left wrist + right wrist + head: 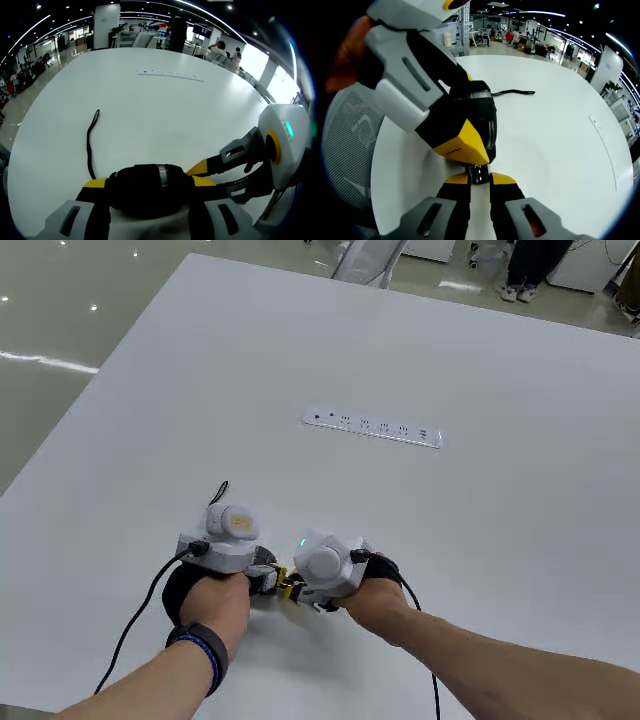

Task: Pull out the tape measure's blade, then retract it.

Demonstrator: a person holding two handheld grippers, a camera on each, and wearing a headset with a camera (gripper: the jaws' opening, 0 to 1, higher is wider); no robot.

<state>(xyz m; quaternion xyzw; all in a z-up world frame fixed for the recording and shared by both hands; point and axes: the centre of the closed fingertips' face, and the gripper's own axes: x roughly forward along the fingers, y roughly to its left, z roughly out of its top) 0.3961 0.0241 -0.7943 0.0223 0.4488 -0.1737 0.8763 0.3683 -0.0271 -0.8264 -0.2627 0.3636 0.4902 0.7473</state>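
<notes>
Black tape measure [147, 187] sits on the white table [450, 520], near edge, case clamped between the left gripper [148, 182] jaws. Short bit of blade [477, 175] out, printed marks too small to read. Right gripper [479, 179] jaws closed on the blade tip, just beside the case. Black wrist strap [90, 140] trails across the table. White power strip [372, 427] well apart, mid-table.

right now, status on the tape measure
Left gripper shut on tape measure. Right gripper shut on blade tip, barely out. Power strip well beyond.
</notes>
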